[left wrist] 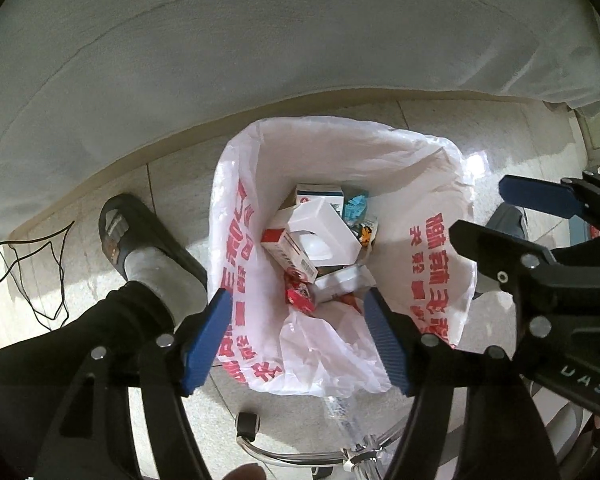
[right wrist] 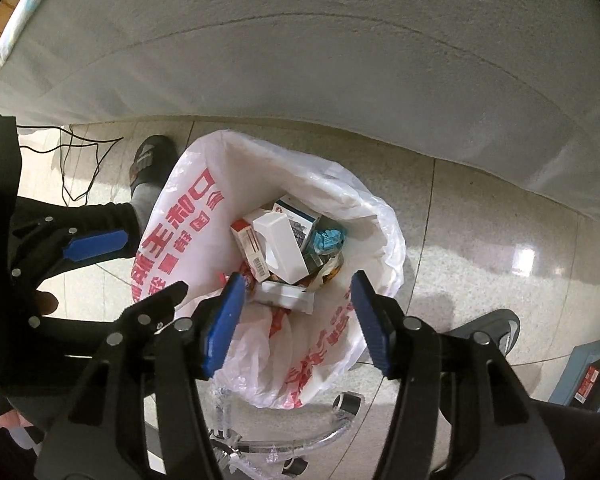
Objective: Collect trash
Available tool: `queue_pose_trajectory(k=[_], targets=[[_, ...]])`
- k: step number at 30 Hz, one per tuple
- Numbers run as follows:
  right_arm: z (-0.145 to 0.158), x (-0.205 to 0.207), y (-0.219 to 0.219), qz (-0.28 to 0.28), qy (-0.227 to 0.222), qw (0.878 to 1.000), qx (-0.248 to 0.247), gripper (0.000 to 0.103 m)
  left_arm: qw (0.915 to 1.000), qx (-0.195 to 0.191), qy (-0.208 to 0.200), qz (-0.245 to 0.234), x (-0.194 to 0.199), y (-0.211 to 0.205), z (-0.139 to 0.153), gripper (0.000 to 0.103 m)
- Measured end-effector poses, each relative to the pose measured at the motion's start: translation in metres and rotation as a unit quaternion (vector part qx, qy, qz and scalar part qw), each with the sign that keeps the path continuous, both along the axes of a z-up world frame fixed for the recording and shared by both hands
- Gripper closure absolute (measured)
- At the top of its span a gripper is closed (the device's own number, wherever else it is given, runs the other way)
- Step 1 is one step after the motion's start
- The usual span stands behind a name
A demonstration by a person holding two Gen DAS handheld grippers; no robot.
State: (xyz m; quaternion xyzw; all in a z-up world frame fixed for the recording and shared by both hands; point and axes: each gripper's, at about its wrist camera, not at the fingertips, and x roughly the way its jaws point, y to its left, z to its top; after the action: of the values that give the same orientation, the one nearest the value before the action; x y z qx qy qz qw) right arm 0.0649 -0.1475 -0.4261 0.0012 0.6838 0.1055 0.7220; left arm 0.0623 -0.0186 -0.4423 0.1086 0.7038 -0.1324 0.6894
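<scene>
Both spread, empty — left gripper [left wrist: 296, 316] and right gripper [right wrist: 296, 312] above bag [left wrist: 432, 184] holding boxes [left wrist: 324, 228], apparently cartons.

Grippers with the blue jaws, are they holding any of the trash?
No. The left gripper and the right gripper are both open and empty above the trash bag. The boxes lie loose inside it.

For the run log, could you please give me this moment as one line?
left gripper: open, empty | right gripper: open, empty | both above trash bag | bag holds white box
</scene>
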Motion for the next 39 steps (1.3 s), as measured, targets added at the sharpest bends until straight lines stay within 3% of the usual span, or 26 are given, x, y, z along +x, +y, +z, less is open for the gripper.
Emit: queue_pose_trajectory(k=[10,14,21,29,32,39], targets=[[0.011,-0.002,-0.010,-0.028,-0.004,1.000,0.000,0.041,1.0000,0.003,-0.007,0.006,-0.002,0.006,0.007,0.036],[0.026,-0.005,-0.017,-0.041,-0.004,0.999,0.000,0.032,0.9998,0.000,-0.020,0.007,-0.003,0.005,0.022,0.033],[0.061,-0.016,-0.016,-0.029,-0.017,0.999,-0.004,0.027,0.9981,-0.007,-0.060,0.009,-0.010,0.003,0.060,0.029],[0.131,-0.021,-0.023,-0.055,-0.084,0.995,0.015,0.015,0.9900,-0.031,-0.130,0.046,-0.001,0.012,0.122,0.015],[0.160,-0.023,-0.025,-0.055,-0.111,0.992,0.020,0.015,0.9844,-0.039,-0.158,0.065,0.004,0.017,0.150,0.009],[0.239,-0.023,-0.038,-0.064,-0.191,0.979,0.023,0.011,0.9680,-0.049,-0.230,0.088,0.008,0.026,0.214,0.008]])
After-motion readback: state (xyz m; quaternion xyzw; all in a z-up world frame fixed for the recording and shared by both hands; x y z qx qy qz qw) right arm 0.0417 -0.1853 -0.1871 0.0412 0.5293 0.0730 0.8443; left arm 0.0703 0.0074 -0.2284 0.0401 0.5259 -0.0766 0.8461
